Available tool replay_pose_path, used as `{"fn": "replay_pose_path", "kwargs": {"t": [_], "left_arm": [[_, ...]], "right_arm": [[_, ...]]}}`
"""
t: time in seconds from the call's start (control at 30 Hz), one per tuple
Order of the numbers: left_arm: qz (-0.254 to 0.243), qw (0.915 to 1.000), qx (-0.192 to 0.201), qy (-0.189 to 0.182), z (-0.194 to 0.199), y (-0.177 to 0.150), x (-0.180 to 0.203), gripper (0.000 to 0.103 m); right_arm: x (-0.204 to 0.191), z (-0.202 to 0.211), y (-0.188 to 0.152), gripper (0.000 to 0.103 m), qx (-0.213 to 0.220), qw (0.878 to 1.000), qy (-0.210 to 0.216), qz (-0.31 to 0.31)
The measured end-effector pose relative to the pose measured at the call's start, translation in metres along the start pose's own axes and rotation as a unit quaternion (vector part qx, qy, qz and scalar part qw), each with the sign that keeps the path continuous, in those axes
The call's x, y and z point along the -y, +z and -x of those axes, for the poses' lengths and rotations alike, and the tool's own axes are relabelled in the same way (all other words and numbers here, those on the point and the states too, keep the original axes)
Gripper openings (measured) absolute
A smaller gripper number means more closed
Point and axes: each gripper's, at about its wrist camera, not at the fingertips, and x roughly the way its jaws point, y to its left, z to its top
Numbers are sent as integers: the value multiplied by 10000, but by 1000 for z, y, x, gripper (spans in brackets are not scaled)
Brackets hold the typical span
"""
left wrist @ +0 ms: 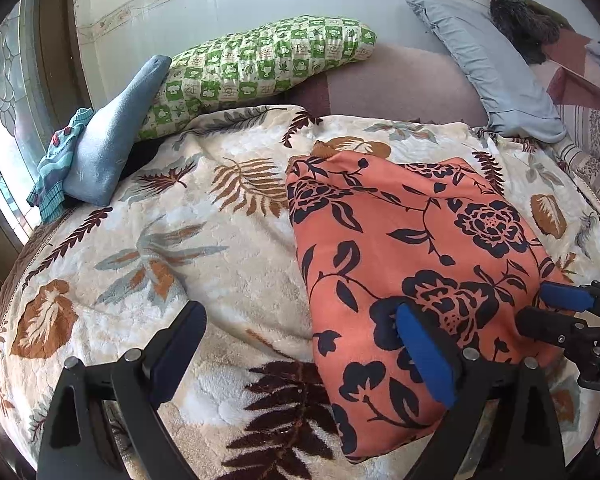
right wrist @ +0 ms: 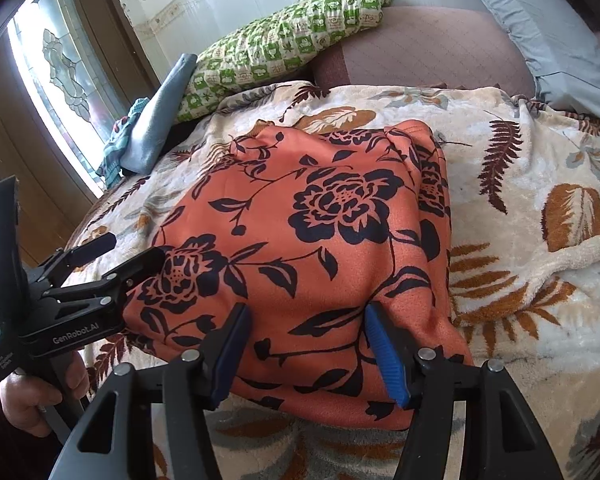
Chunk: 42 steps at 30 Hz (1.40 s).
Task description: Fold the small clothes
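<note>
An orange garment with a dark floral print (left wrist: 412, 232) (right wrist: 324, 224) lies folded on the leaf-patterned blanket (left wrist: 204, 248). My left gripper (left wrist: 300, 312) stands open and wide. Its blue-padded finger (left wrist: 420, 344) is over the garment's near left part and the other finger is over the blanket. In the right wrist view the left gripper (right wrist: 138, 246) sits at the garment's left edge, held by a hand. My right gripper (right wrist: 307, 312) is open over the garment's near edge, with cloth lying flat between the pads. It also shows at the garment's right corner (left wrist: 532, 303).
At the back lie a green checked pillow (left wrist: 260, 60), a folded blue cloth (left wrist: 112, 136) with a teal garment (left wrist: 56, 164) beside it, and a grey-blue pillow (left wrist: 488, 64). A window (right wrist: 56, 60) is on the left. The blanket (right wrist: 540, 208) extends to the right.
</note>
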Motion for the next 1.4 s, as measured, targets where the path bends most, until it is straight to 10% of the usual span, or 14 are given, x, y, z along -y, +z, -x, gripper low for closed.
{"fn": "replay_pose_path", "kwargs": {"t": [0.53, 1.4], "left_arm": [[-57, 9968, 692, 383, 101, 26, -3, 96], [161, 9918, 1020, 754, 189, 40, -17, 97]], "right_arm": [[-6, 99, -13, 64, 1315, 9907, -237, -254], [-66, 187, -16, 64, 1849, 9816, -418, 231]]}}
